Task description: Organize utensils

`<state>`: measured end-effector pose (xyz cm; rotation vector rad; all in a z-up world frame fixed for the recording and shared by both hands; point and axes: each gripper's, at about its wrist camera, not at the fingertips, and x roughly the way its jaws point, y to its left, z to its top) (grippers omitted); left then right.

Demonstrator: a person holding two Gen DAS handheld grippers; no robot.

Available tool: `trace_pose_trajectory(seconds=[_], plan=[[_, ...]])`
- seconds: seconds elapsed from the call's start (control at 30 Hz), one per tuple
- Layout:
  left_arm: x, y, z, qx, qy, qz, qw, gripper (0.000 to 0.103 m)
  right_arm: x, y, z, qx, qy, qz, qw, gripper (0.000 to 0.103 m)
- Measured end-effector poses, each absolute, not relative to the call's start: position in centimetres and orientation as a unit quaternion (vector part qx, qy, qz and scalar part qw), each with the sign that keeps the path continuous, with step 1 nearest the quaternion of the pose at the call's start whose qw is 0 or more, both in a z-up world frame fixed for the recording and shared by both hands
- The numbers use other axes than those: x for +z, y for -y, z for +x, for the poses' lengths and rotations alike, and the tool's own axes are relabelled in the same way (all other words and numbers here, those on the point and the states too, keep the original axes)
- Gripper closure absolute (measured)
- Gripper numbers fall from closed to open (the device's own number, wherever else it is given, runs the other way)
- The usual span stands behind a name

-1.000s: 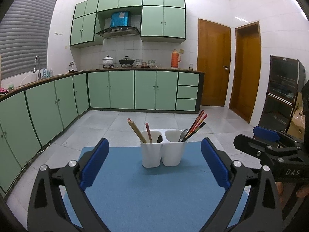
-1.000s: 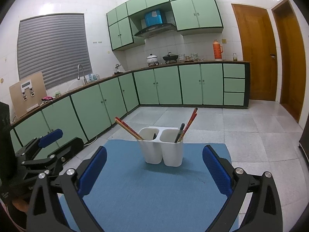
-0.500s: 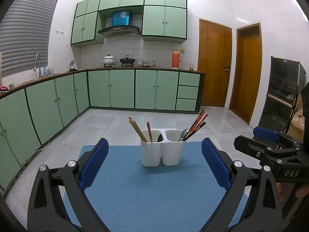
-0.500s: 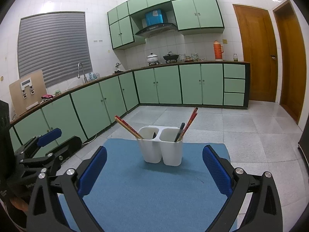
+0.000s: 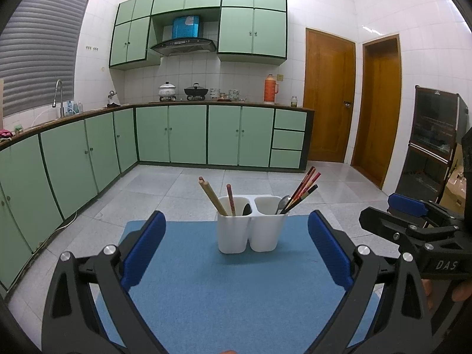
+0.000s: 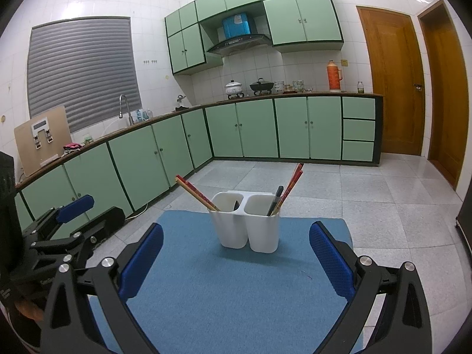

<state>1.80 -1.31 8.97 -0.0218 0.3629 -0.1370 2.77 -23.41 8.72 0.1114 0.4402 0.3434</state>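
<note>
A white two-compartment utensil holder stands on a blue mat, also in the right wrist view. Its left cup holds chopsticks and a dark spoon; its right cup holds red and dark chopsticks and a metal spoon. My left gripper is open and empty, short of the holder. My right gripper is open and empty, also short of it. Each gripper shows in the other's view, the right one and the left one.
The mat lies on a surface above a grey tiled floor. Green cabinets line the left and far walls. Two wooden doors stand at the right, with a dark cabinet beside them.
Both views have tilted slightly up and drawn a little nearer the holder. Both grippers stay open and empty. The utensils have not moved.
</note>
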Motion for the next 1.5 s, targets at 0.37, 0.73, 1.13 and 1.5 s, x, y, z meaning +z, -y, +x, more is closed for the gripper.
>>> trace_pose_trajectory(seconds=[0.37, 0.73, 1.13, 1.5], plan=[[9.0, 1.1, 1.8, -0.067, -0.180, -0.011, 0.981, 0.009, 8.8, 23.4, 2.8, 0.169, -0.217, 0.055, 0.960, 0.006], [9.0, 0.8, 1.7, -0.067, -0.180, -0.012, 0.981, 0.009, 8.7, 23.4, 2.8, 0.169, -0.217, 0.055, 0.960, 0.006], [9.1, 0.6, 1.7, -0.065, -0.180, -0.011, 0.981, 0.009, 8.7, 23.3, 2.8, 0.170, -0.218, 0.054, 0.960, 0.006], [9.2, 0.3, 1.7, -0.064, -0.181, -0.012, 0.981, 0.009, 8.5, 23.2, 2.8, 0.170, -0.218, 0.053, 0.960, 0.006]])
